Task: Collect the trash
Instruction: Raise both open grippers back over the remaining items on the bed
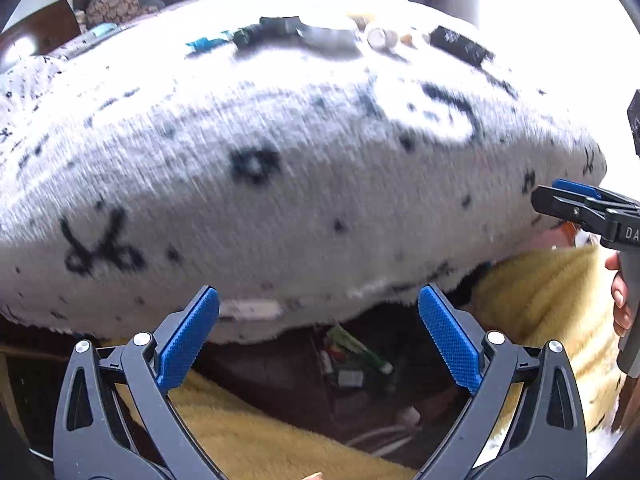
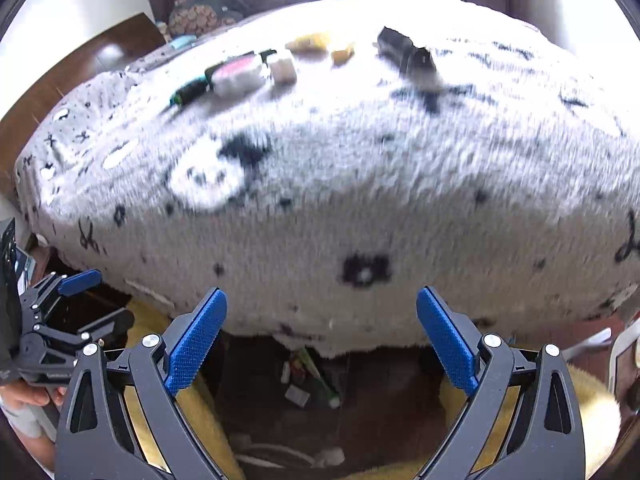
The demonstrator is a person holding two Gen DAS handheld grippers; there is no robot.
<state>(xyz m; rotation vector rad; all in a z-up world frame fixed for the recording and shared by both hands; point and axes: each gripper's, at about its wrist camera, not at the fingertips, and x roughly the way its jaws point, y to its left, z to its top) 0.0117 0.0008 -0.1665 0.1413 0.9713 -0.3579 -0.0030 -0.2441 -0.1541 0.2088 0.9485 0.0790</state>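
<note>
Several pieces of trash lie in a row at the far side of a fluffy white blanket (image 1: 280,184): a blue wrapper (image 1: 206,43), a dark wrapper (image 1: 276,28), a grey packet (image 1: 332,38), a round cup (image 1: 378,37) and a black box (image 1: 460,45). In the right wrist view the row shows as a dark tube (image 2: 190,91), a pink-white packet (image 2: 238,73), a white cup (image 2: 283,67) and a black box (image 2: 408,50). My left gripper (image 1: 319,338) is open and empty, near the blanket's front edge. My right gripper (image 2: 322,340) is open and empty too.
A dark bag or bin (image 1: 352,364) with wrappers inside sits below the blanket's front edge, also in the right wrist view (image 2: 308,380). A yellow fluffy cloth (image 1: 552,292) lies around it. A wooden headboard (image 2: 80,64) and patterned cushion (image 2: 200,10) are at the back left.
</note>
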